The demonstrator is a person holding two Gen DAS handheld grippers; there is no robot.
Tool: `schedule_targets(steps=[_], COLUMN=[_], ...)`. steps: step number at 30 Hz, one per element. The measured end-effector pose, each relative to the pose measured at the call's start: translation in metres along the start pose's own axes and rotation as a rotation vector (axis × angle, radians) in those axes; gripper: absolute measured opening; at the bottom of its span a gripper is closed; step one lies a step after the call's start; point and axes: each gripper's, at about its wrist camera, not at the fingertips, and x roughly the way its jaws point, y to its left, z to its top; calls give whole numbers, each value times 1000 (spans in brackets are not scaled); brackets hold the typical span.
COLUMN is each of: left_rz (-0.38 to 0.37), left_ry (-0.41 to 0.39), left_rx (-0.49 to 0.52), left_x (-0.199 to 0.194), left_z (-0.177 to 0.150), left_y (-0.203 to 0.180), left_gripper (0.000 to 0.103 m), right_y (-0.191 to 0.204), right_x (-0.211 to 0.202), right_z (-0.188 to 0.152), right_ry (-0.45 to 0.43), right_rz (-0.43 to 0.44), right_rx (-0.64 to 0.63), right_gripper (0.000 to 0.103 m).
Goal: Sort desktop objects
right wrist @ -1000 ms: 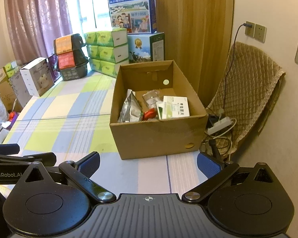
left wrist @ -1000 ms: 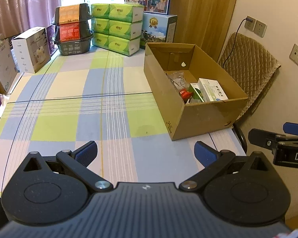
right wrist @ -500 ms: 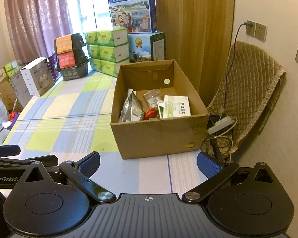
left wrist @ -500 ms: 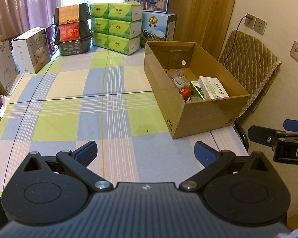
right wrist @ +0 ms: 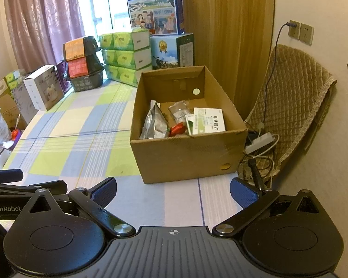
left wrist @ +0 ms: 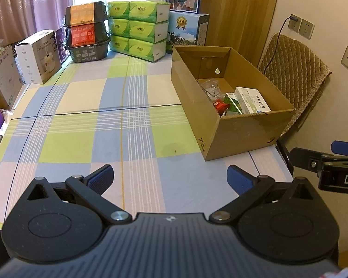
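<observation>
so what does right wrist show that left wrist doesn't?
Only right wrist: the silver foil bag in the cardboard box, hidden behind the box's wall in left wrist, and the white power strip with its cables beside the box.

Only left wrist: the tablecloth's left edge and the clutter beyond it.

Both: the box with the white medicine carton and a red packet, the green tissue packs, and each gripper's open, empty jaws, left gripper, right gripper.

Both wrist views low over table (left wrist: pixel 127 125), facing far-end cardboard box (right wrist: pixel 188 155) (shared); right view nearer.
</observation>
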Motion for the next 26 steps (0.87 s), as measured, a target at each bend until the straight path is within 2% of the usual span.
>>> schedule_targets(steps=[20,26], left_rz=[9,15], left_ry=[13,-22], left_rx=[-16,-34], left_x=[8,8], left_z=[0,0], left_y=[8,16], left_gripper=[102,102], right_y=[3,6], right_x=[14,20], right_z=[1,1], right_ry=[22,30], right_rz=[3,3], right_rx=[6,7], right_gripper=[101,101])
